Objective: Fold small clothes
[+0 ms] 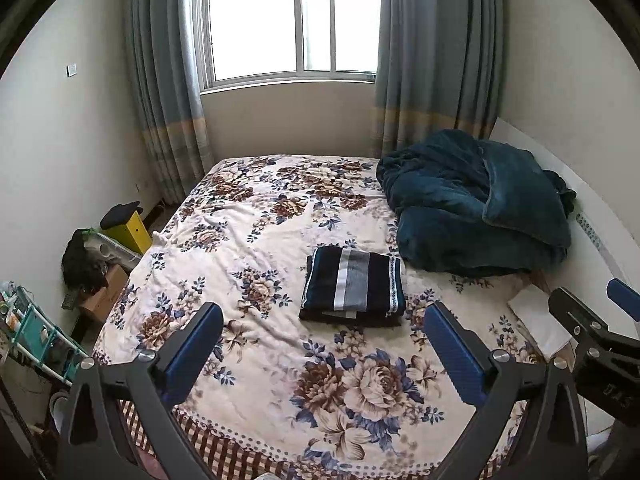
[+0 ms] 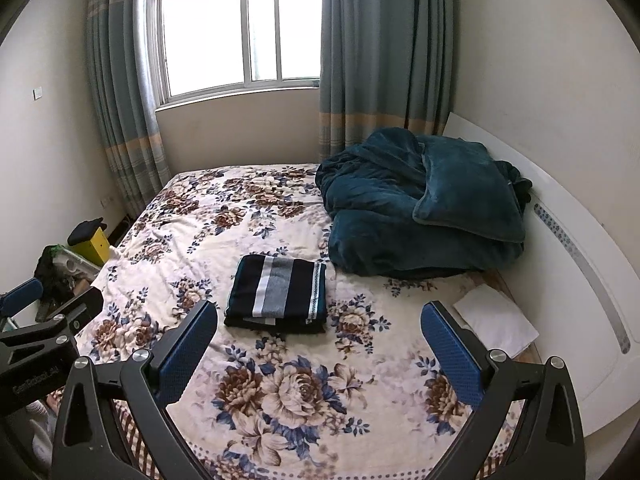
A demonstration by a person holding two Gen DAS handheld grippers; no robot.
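A folded garment (image 1: 353, 291) (image 2: 279, 294), dark navy with white, grey and teal stripes, lies flat as a neat rectangle in the middle of the floral bed cover (image 1: 248, 248) (image 2: 192, 232). My left gripper (image 1: 324, 344) hovers above the bed's near edge, open, nothing between its blue pads. My right gripper (image 2: 320, 340) is held beside it at about the same height, also open and empty. Each gripper shows at the edge of the other's view. Both are well short of the garment, not touching it.
A heaped teal blanket (image 1: 476, 204) (image 2: 424, 208) fills the bed's far right corner. A white headboard (image 2: 580, 272) runs along the right, with a white folded cloth (image 2: 496, 320) by it. Boxes, a yellow stand (image 1: 130, 230) and clutter crowd the floor on the left. A curtained window is behind.
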